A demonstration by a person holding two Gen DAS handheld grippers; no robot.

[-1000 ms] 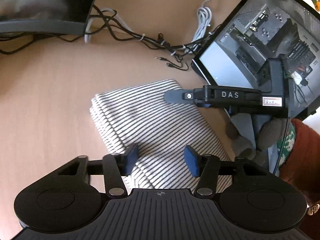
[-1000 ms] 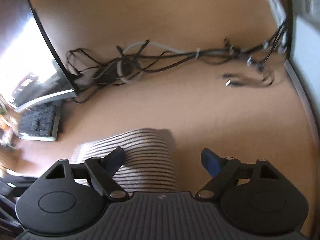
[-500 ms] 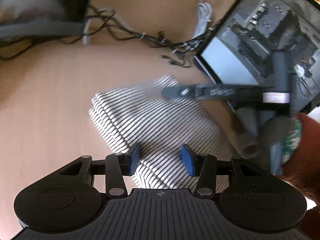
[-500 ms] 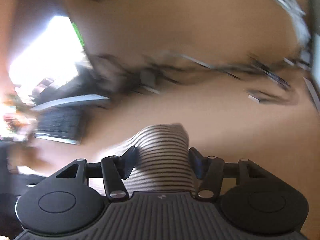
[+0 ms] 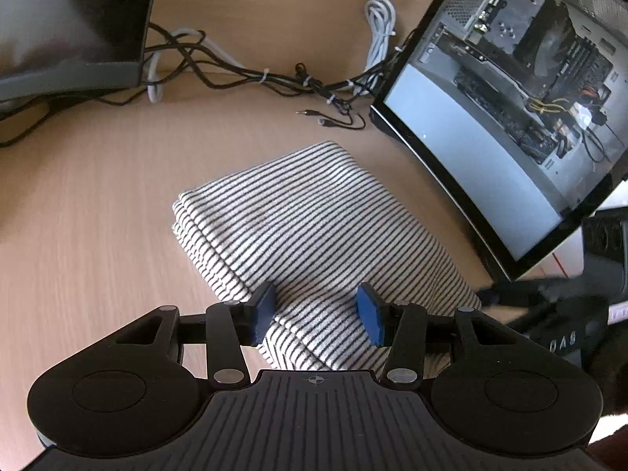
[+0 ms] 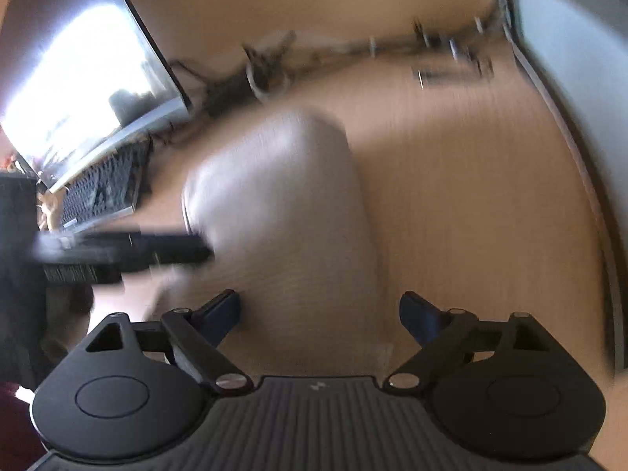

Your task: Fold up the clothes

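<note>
Left tongs (image 5: 316,316) spread, blue pads either side of the near edge of the striped garment (image 5: 314,231), low in the left wrist frame; no cloth pinched between them, though contact of the left pad with the fabric cannot be ruled out. Right tongs (image 6: 320,316) spread wide, low centre of the heavily blurred right wrist frame, one finger over the garment (image 6: 282,212), the other over bare counter (image 6: 471,196); nothing gripped. Same right tongs glimpsed as a dark blur at lower right of the left wrist frame, just off the garment's right corner. Garment found lying centre frame on the counter (image 5: 86,204) as a compact rectangular stack: several layers visible along the left edge, top face flat and smooth, corners roughly square. Positioned between the monitor (image 5: 66,23) at upper left and the glass-sided computer case (image 5: 510,110) at upper right, clear of the cable tangle (image 5: 274,78) across the top. Keyboard (image 6: 102,192) noted at left of the right wrist frame. Assessment: folding judged complete or very nearly so for this item. Remaining work, if any, limited to squaring the near edge or one last fold over; not determinable from these views. No other clothes seen in either frame.
</note>
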